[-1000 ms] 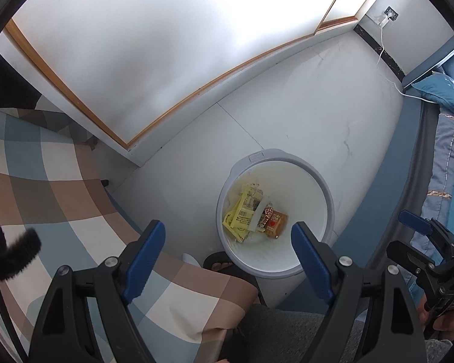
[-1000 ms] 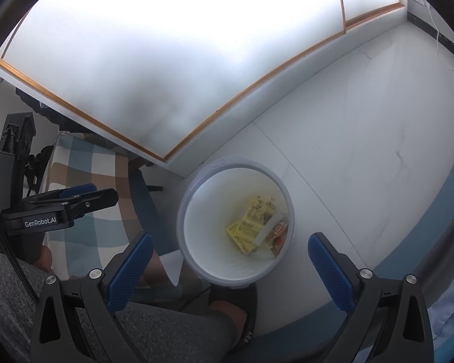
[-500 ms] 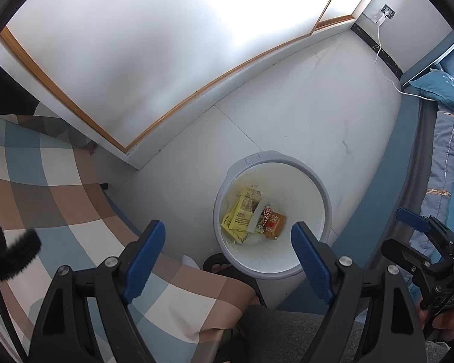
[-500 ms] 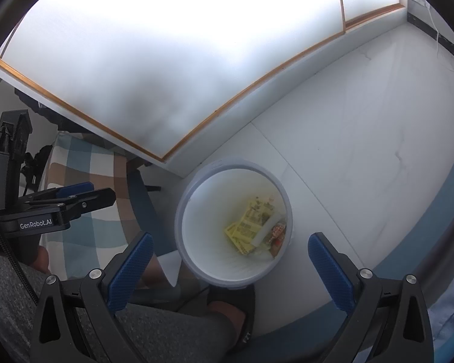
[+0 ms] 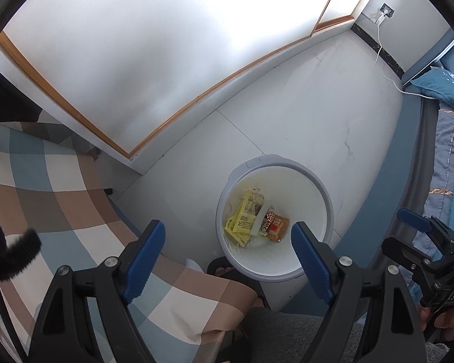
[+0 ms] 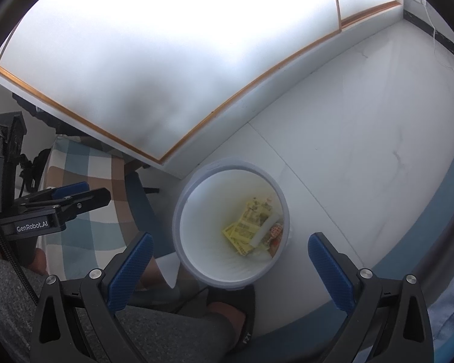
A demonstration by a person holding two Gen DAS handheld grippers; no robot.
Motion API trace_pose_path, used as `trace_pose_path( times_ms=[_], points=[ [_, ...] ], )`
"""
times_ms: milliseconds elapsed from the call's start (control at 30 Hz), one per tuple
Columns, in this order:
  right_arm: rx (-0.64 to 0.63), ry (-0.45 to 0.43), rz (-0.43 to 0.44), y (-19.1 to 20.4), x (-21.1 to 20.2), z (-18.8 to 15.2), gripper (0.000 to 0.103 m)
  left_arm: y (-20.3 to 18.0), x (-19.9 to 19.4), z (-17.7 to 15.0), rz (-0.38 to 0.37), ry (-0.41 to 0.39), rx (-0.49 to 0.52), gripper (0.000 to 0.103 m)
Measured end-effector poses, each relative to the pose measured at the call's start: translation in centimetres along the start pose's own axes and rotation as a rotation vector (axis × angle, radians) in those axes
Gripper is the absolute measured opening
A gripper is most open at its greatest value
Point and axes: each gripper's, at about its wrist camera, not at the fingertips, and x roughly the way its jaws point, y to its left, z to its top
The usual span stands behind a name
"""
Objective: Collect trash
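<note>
A white round bin [image 5: 317,193] [image 6: 196,220] stands on the pale floor below both grippers. Inside it lie yellow wrappers [image 5: 245,217] [image 6: 245,227] and an orange-brown snack packet [image 5: 277,227], partly hidden by the bin wall in the right wrist view. My left gripper [image 5: 228,248] hangs above the bin's near edge, open, nothing between its blue pads. My right gripper [image 6: 231,260] is open too, over the bin's near rim, empty. Each gripper shows in the other's view: the right gripper [image 5: 420,242] at the right edge, the left gripper [image 6: 63,202] at the left.
A checked blue, brown and white cloth [image 5: 51,199] [image 6: 84,178] covers a surface at the left. A bed with a blue pillow [image 5: 439,87] runs along the right. A person's grey-clad leg [image 6: 154,332] and sandalled foot [image 6: 233,311] are beside the bin. A white cable [image 5: 384,69] hangs from a wall socket.
</note>
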Motion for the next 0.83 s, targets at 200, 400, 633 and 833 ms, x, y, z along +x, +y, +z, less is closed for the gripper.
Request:
trace_pose_path(
  times_ms=[200, 400, 633, 833],
  points=[
    [-0.009, 0.005, 0.000, 0.1, 0.2, -0.1, 0.103, 0.0, 0.2, 0.1, 0.017, 0.006, 0.007, 0.083],
    [0.002, 0.013, 0.001, -0.2, 0.6, -0.3, 0.103, 0.2, 0.3, 0.1, 0.018, 0.011, -0.003, 0.083],
    [0.003, 0.017, 0.003, -0.2, 0.8, -0.4, 0.103, 0.4, -0.2, 0.1, 0.019, -0.030, -0.021, 0.083],
    [0.001, 0.009, 0.001, 0.2, 0.5, -0.1, 0.103, 0.5, -0.6, 0.4, 0.038, -0.063, -0.031, 0.083]
  ],
)
